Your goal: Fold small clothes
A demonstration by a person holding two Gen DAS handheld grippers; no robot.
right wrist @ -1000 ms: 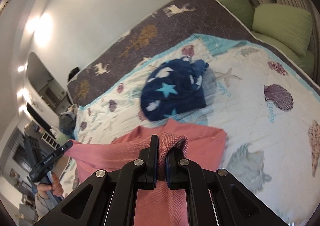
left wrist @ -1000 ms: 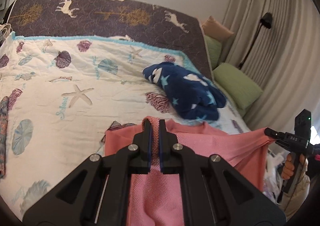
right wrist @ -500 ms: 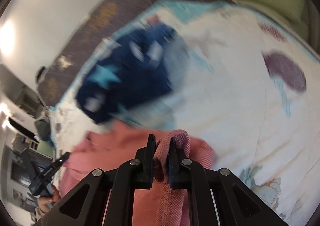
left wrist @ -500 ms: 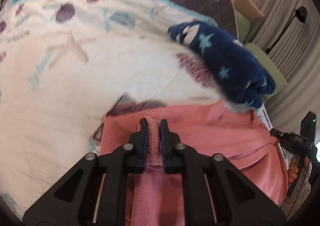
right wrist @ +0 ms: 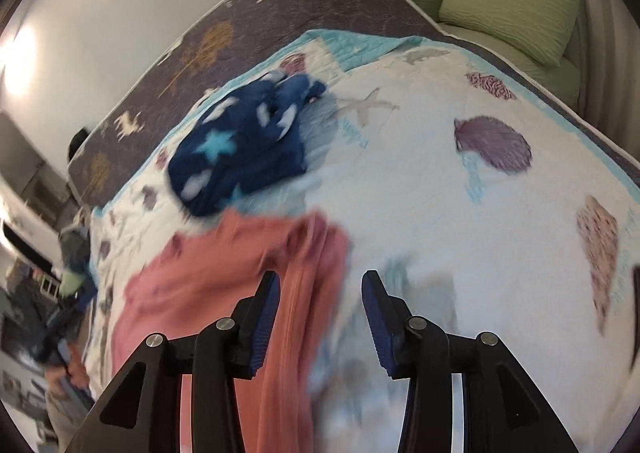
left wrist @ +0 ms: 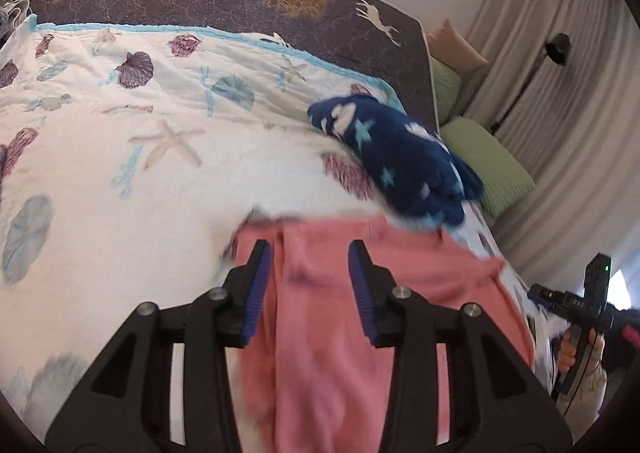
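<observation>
Left wrist view: the left gripper (left wrist: 308, 273) stands with jaws wide, holding nothing, above the pink knitted garment (left wrist: 340, 333) lying on the near right of the white seashell-print quilt (left wrist: 120, 173). Right wrist view: the right gripper (right wrist: 320, 305) likewise gapes empty; a navy star-patterned fleece garment (right wrist: 240, 149) lies beyond.

- The letters "DAS" can be made out in white on the black body of the right gripper (left wrist: 576, 305), seen at the right edge of the left wrist view.
- Script lettering is printed on the seashell quilt (right wrist: 400, 173), but it cannot be read.
</observation>
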